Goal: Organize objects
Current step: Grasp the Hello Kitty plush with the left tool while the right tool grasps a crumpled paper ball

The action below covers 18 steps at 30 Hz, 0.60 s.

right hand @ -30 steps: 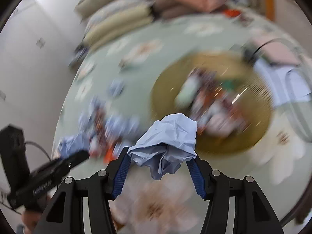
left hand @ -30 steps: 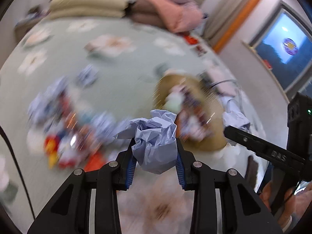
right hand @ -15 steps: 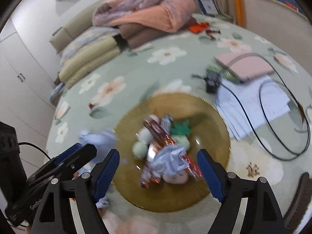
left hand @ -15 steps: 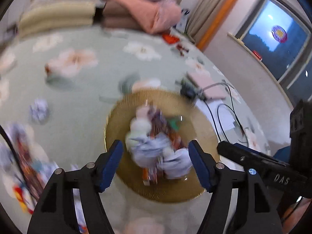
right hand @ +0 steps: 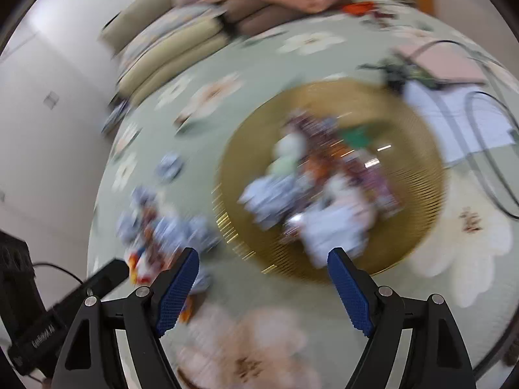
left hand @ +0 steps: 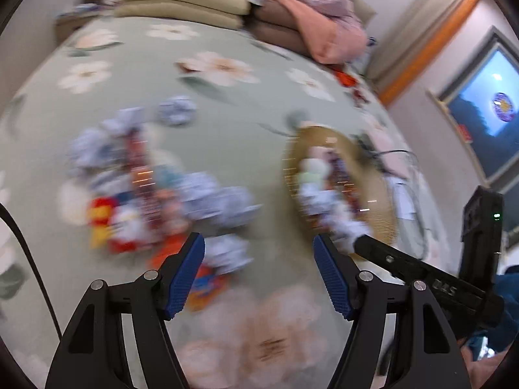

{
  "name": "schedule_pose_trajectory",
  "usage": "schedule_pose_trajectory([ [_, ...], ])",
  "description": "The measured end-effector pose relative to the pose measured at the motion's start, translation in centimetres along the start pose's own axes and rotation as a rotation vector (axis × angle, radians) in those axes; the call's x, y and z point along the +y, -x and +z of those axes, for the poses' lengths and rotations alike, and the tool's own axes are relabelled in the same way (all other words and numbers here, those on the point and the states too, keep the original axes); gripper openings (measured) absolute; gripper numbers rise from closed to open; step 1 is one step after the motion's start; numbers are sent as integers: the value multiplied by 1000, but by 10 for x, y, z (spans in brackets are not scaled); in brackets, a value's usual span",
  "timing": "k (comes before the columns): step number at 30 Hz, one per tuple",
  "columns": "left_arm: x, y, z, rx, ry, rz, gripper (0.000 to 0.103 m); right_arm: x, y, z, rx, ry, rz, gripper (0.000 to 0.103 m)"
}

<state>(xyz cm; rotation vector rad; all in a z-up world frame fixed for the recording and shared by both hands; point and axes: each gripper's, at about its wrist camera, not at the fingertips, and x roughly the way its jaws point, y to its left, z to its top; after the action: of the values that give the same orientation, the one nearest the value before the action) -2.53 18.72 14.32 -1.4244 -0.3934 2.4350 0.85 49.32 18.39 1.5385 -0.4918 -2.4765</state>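
Both views are motion-blurred. A round gold plate (right hand: 415,175) on the green floral bedspread holds a heap of crumpled pale-blue paper balls and snack wrappers (right hand: 311,191); it also shows in the left wrist view (left hand: 379,191). A loose pile of blue paper balls and red-orange wrappers (left hand: 146,194) lies left of the plate, also visible in the right wrist view (right hand: 162,227). My left gripper (left hand: 259,272) is open and empty, above the bed between pile and plate. My right gripper (right hand: 262,287) is open and empty, at the plate's near edge.
Folded pillows and a pink blanket (left hand: 292,16) lie at the bed's far end. A pink notebook (right hand: 447,61), white papers and black cables (right hand: 486,136) lie right of the plate. A single paper ball (left hand: 176,111) lies apart. A window (left hand: 486,97) is at right.
Both grippers held crumpled blue paper balls a second ago, opened over the plate and left them there. Both have since swung left, away from above the plate.
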Motion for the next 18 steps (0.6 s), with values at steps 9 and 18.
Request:
schedule_pose_trajectory([
  [9, 103, -5, -23, 91, 120, 163, 68, 94, -63, -57, 172, 215, 70, 81],
  [18, 142, -44, 4, 61, 118, 151, 68, 101, -113, -61, 246, 210, 4, 81],
])
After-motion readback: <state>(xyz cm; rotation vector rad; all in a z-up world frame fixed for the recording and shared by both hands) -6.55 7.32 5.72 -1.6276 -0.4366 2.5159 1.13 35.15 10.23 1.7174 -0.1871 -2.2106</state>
